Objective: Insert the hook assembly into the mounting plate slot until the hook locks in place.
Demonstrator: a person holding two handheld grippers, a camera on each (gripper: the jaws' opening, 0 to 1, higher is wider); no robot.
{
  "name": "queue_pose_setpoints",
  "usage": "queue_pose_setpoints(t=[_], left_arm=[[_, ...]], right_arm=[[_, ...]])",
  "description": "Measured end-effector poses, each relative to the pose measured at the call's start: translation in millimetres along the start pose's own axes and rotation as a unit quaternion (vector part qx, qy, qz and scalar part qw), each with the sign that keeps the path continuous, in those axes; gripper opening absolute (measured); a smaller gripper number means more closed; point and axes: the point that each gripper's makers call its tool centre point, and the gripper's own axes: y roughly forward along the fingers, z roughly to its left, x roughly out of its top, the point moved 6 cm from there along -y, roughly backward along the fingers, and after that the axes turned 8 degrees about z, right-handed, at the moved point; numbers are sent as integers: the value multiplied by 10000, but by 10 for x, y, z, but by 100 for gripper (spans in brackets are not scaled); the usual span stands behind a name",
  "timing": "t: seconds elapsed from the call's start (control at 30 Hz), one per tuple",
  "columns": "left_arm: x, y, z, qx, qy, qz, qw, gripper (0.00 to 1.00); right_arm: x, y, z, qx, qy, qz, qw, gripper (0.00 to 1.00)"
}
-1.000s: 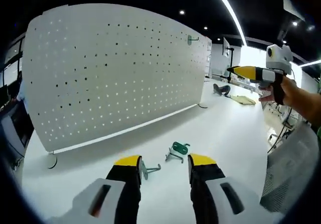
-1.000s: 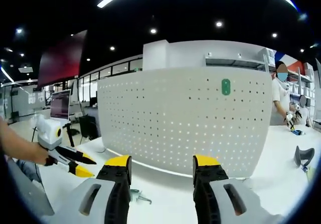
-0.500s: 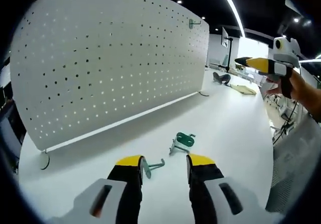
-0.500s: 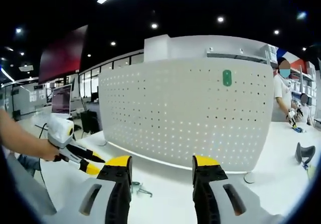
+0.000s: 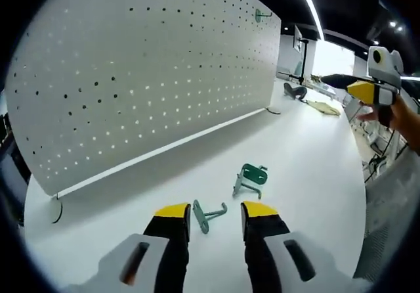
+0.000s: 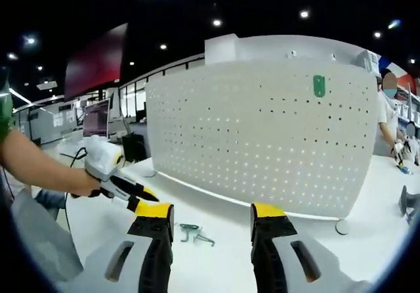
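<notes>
Left tongs [image 5: 213,215] now nearer the table [image 5: 308,175], jaws apart, grey hook [image 5: 209,215] between their tips, green hook [image 5: 250,179] just beyond, right tongs [image 6: 211,215] apart.

I can read no text, label, brand or number from either claw's camera; the perforated white panel [image 5: 144,76] carries only holes, and the distant screens [image 6: 98,119] behind it are too blurred for me to make out any writing
</notes>
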Motion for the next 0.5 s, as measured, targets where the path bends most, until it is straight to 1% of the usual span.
queue_pose_setpoints(t=[0.13, 0.23, 0.5], left_arm=[[2, 55, 14, 9, -9, 64, 10000, 31], [2, 93, 29, 23, -52, 121, 9999, 30], [-11, 185, 43, 47, -30, 273, 9996, 27]], right_arm=[[-18, 9, 22, 109, 65, 24, 9999, 45], [-43, 22, 42, 223, 55, 68, 9997, 45], [-121, 54, 79, 388, 107, 208, 9990, 44]])
